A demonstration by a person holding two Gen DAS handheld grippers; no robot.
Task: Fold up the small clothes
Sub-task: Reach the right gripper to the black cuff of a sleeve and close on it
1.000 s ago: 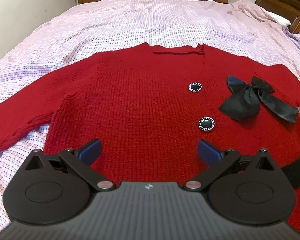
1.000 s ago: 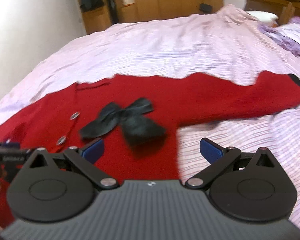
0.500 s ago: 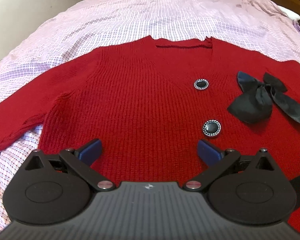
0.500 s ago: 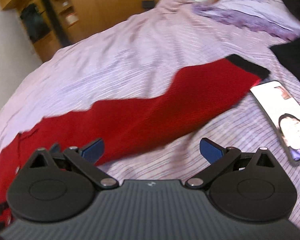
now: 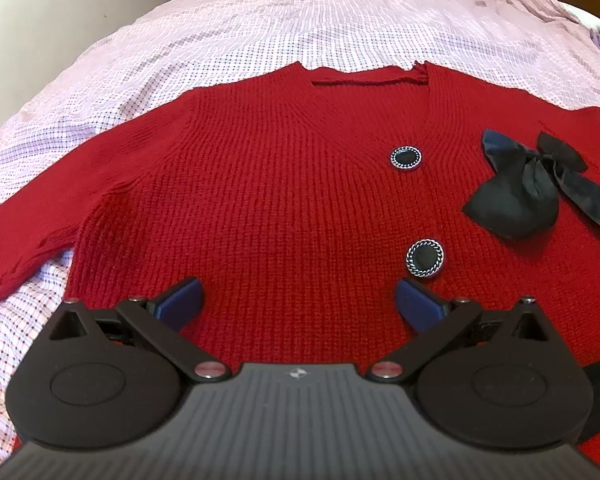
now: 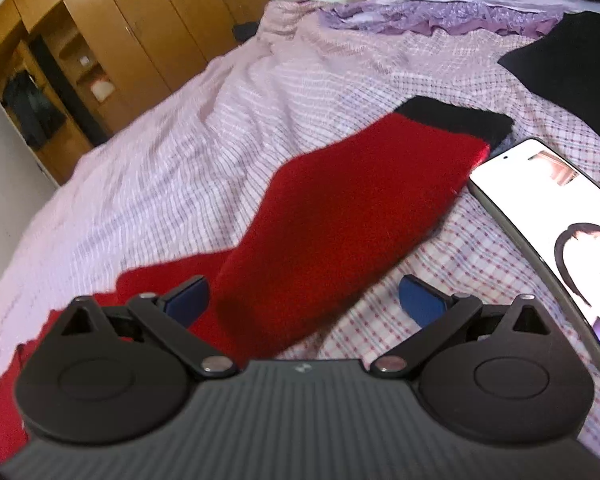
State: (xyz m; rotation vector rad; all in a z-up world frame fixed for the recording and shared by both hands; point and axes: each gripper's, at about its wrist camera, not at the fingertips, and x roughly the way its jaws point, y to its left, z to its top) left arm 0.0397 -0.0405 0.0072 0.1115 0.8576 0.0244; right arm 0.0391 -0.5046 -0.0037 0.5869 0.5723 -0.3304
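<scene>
Over the last second the right gripper (image 6: pixel 302 296) has swung away from the middle of the red cardigan (image 5: pixel 268 200), where it looked across the black bow (image 5: pixel 532 188), and now faces along the sleeve (image 6: pixel 340 216) on that side. That sleeve runs from the lower left of the right wrist frame up to its black cuff (image 6: pixel 456 118) in the upper right. The left gripper (image 5: pixel 298 300) has meanwhile crept lower and nearer over the body of the cardigan, so the two buttons (image 5: pixel 406 158) sit larger and further to the right in its frame. Both sets of fingers (image 5: pixel 180 298) are spread wide and released, grasping nothing; the blue pads hang above the knit with red cloth showing between them.

My reading is that the folding has not started: the cardigan lies flat and face up on the checked bed sheet (image 5: pixel 260 28), and the right gripper is lining up for a first fold of that sleeve inward.

In the left wrist view the neckline (image 5: pixel 364 78) points to the top of the frame and the hem lies hidden under the gripper at the bottom, so the body's long axis runs bottom to top. The other sleeve (image 5: pixel 24 236) trails off the left edge. The outstretched sleeves set a second, wider axis across the frame.

A lit phone (image 6: pixel 548 232) lies on the sheet at the right of the right wrist frame, just beside the cuff, close enough that a grab at the cuff could nudge it.
</scene>
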